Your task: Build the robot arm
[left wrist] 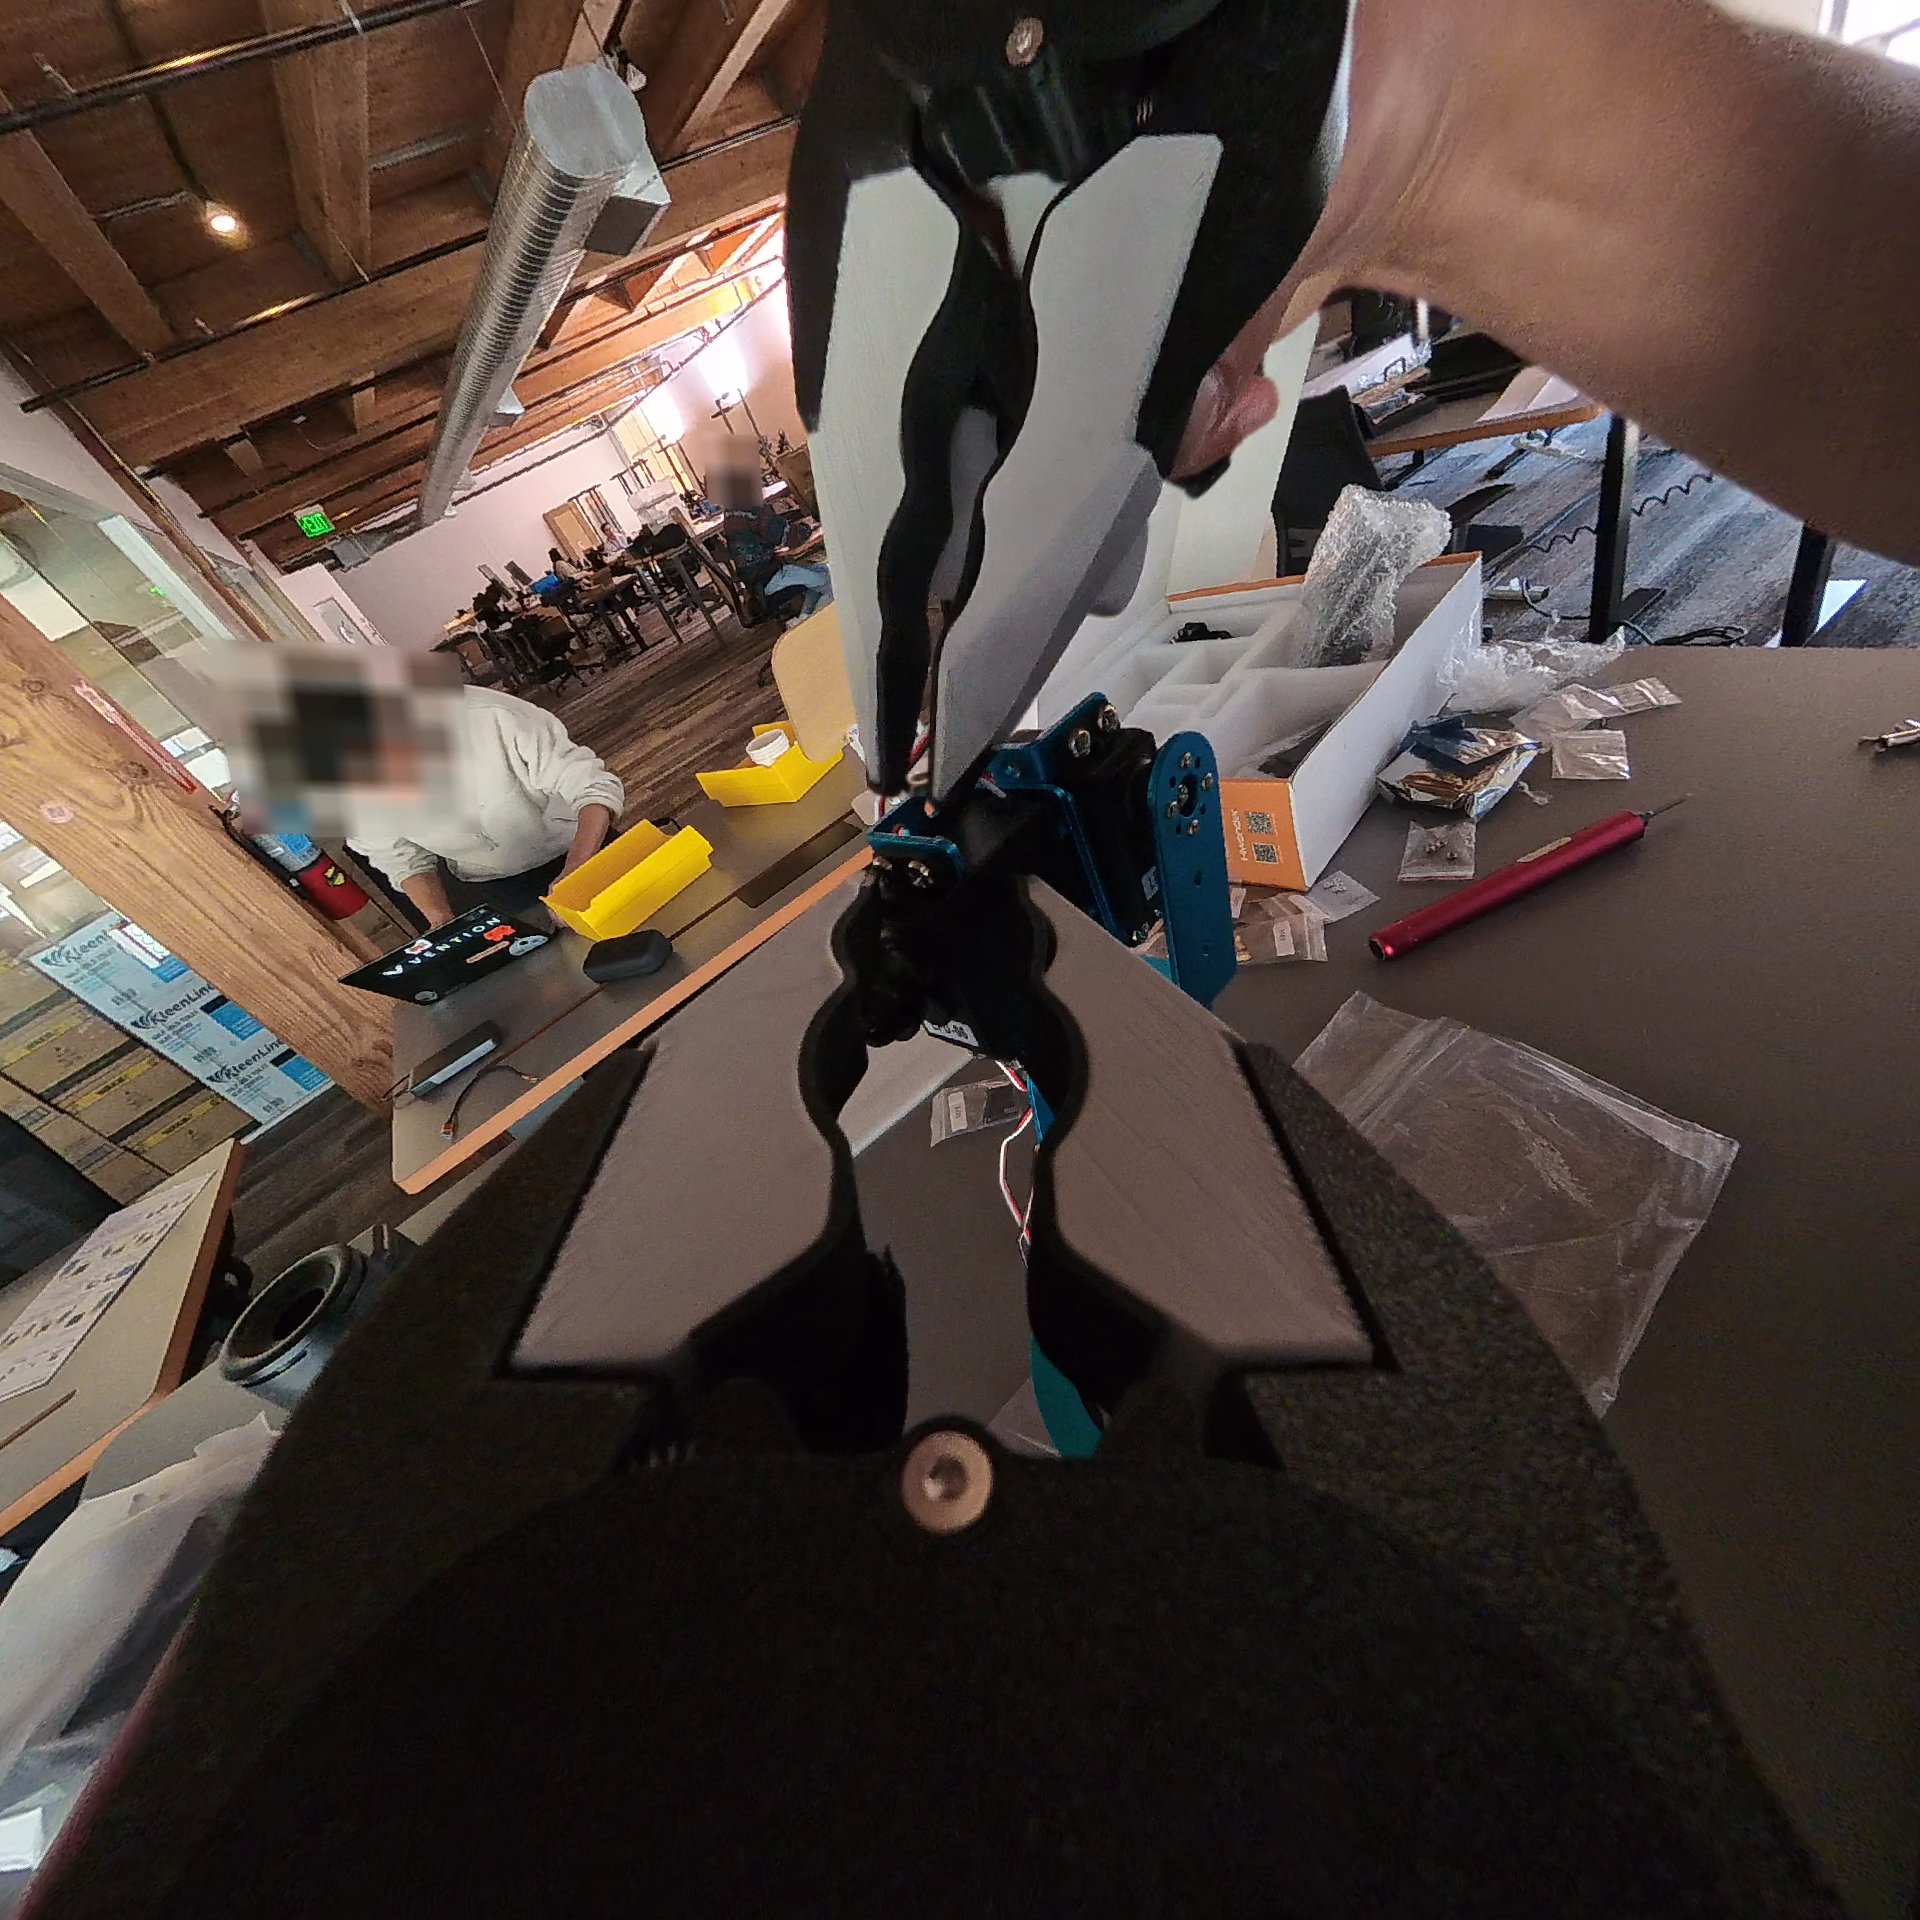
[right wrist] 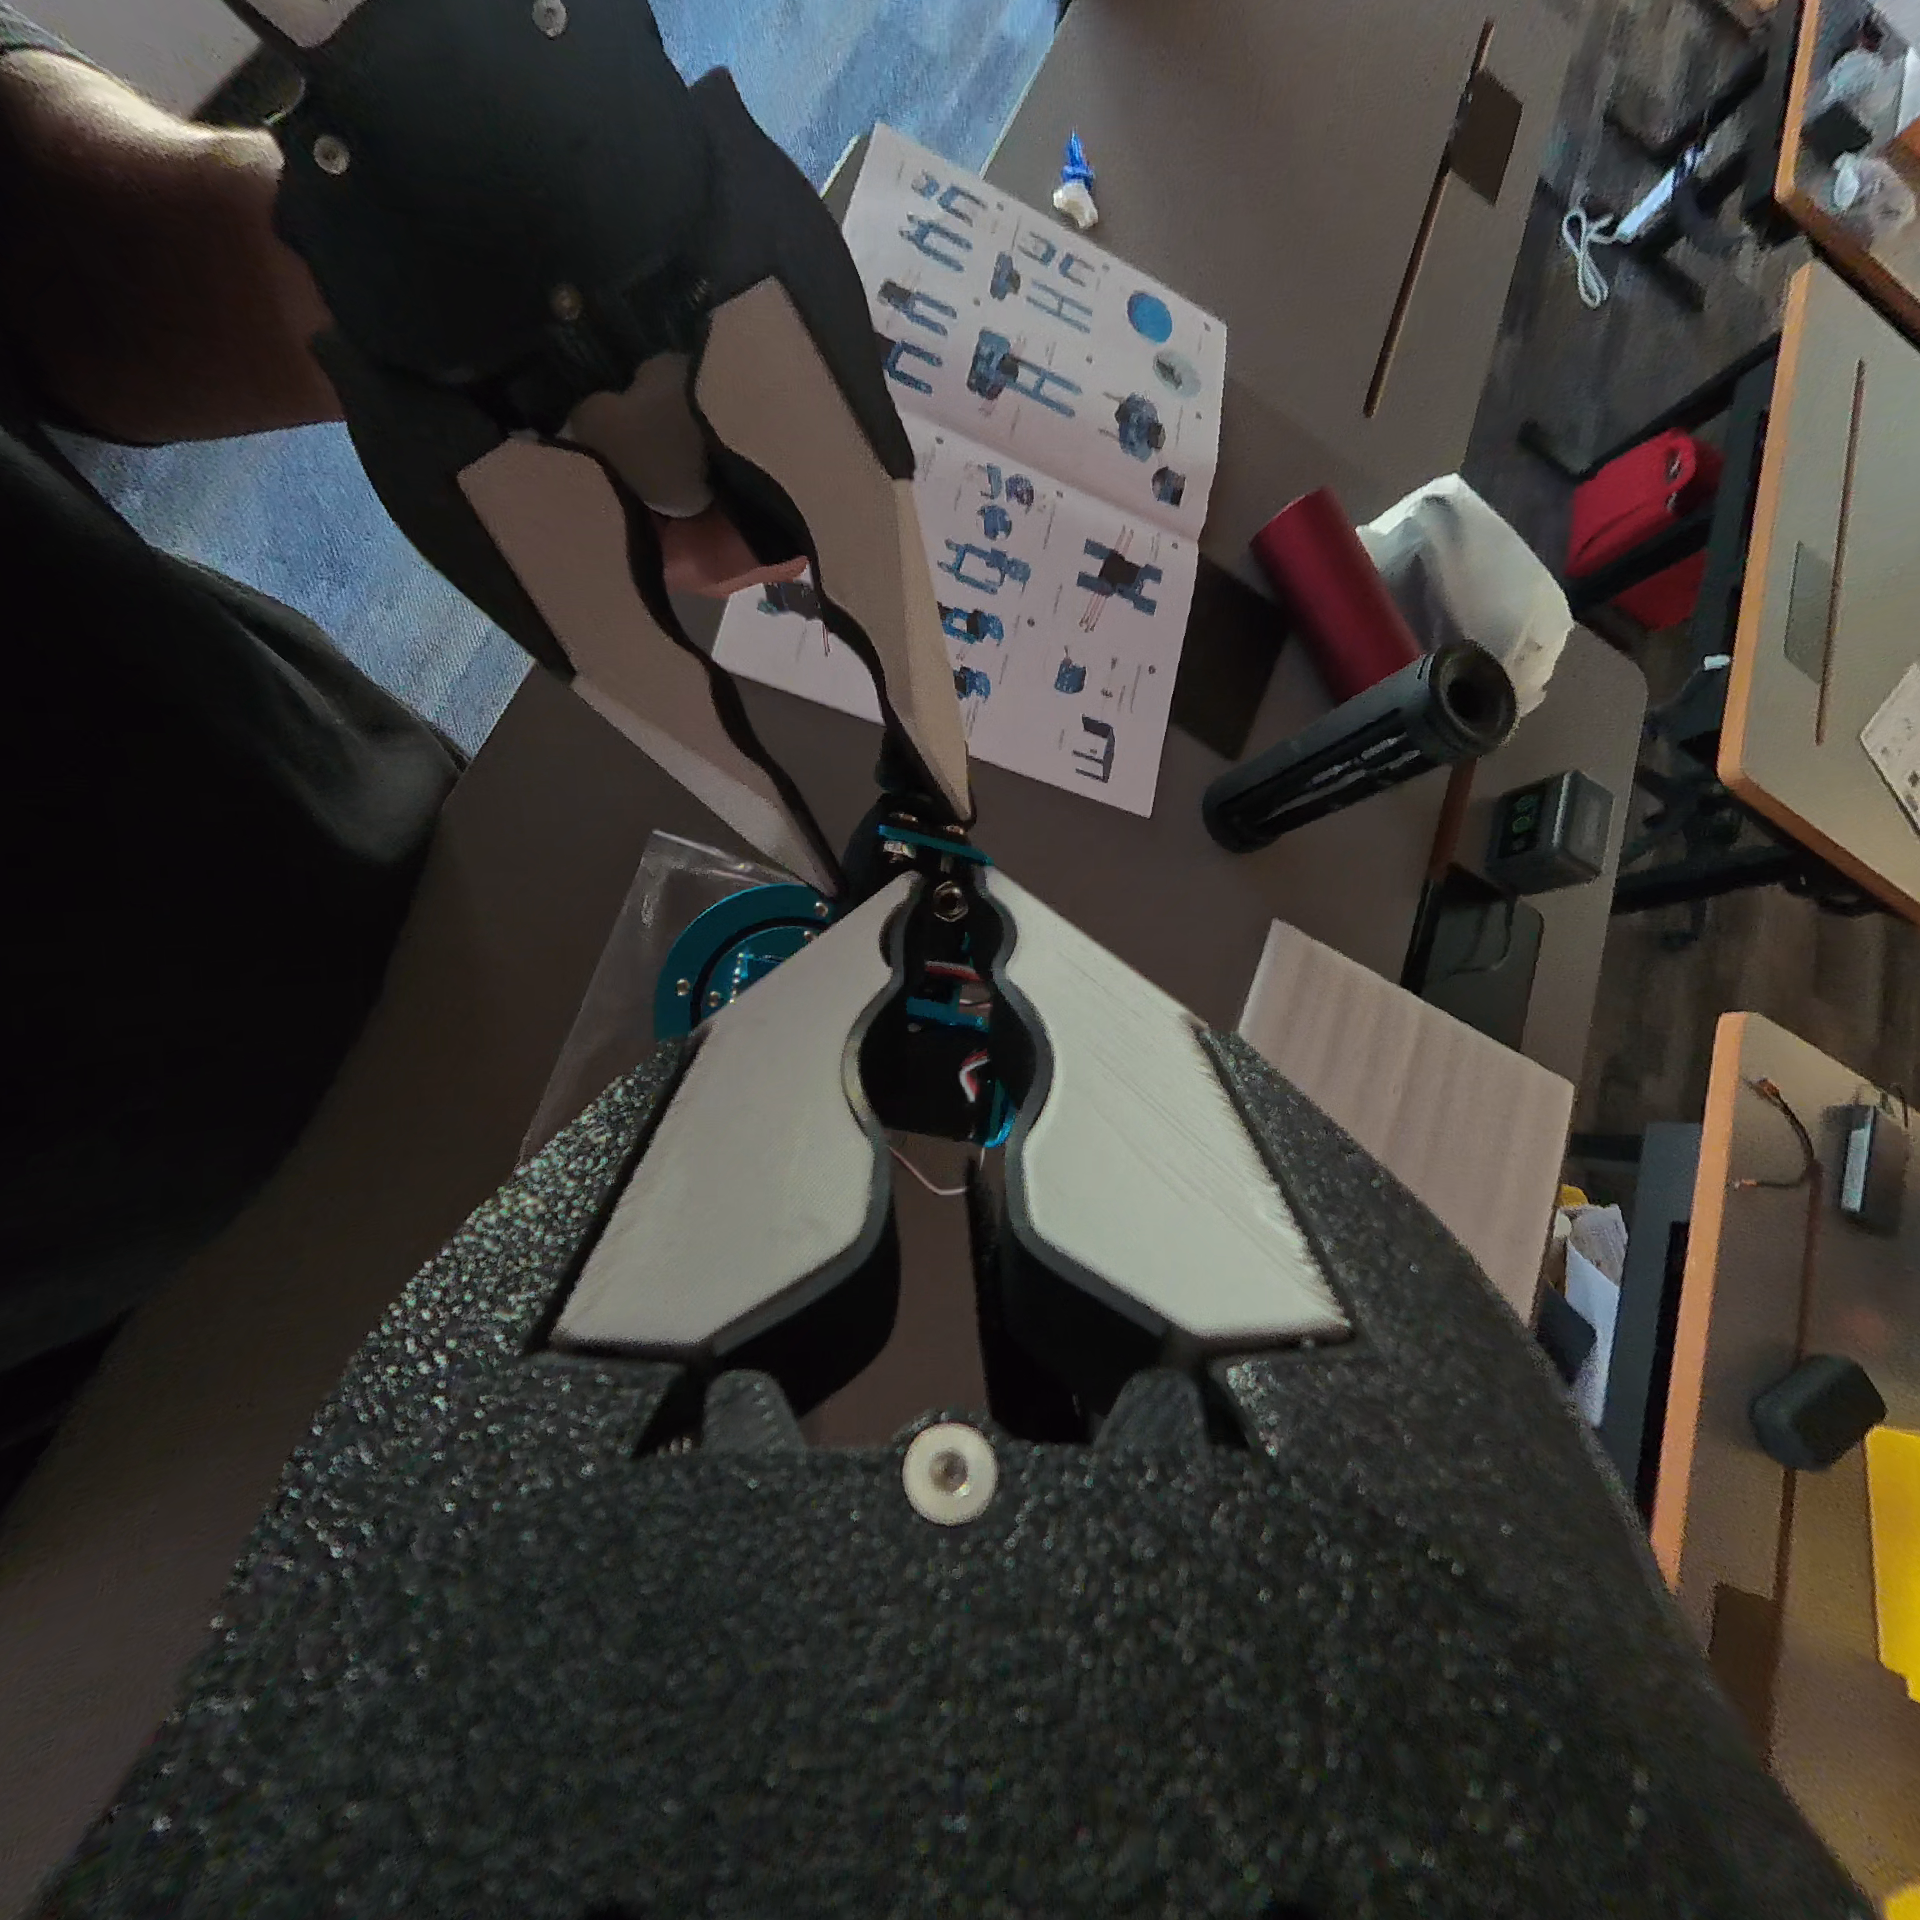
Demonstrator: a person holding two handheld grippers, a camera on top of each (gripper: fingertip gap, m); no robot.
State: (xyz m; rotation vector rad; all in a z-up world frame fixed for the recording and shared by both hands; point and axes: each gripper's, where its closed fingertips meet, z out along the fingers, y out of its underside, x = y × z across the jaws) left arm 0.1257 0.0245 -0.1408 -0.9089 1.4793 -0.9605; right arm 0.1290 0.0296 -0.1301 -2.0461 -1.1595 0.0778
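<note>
Room: open workshop with timber ceiling beams, dark grey table (left wrist: 1714, 1039) as work surface
Landmark: blue metal servo assembly (left wrist: 1091, 821), black servo blocks in blue brackets, held just above the table
Handling: looks rigid and fairly light; thin wires (left wrist: 1023, 1153) hanging below look fragile, brackets are the safe hold
Left gripper (left wrist: 940, 914): fingers closed on the assembly's near black servo body
Right gripper (left wrist: 914, 779): comes down from above, tips nearly together, pinched on the assembly's top at its blue bracket
Right of assembly: white parts box (left wrist: 1351, 748), red screwdriver (left wrist: 1527, 883), clear bags (left wrist: 1507, 1164)
Beyond assembly, right wrist view: open instruction sheet (right wrist: 1049, 468), black cylinder (right wrist: 1361, 743)
</note>
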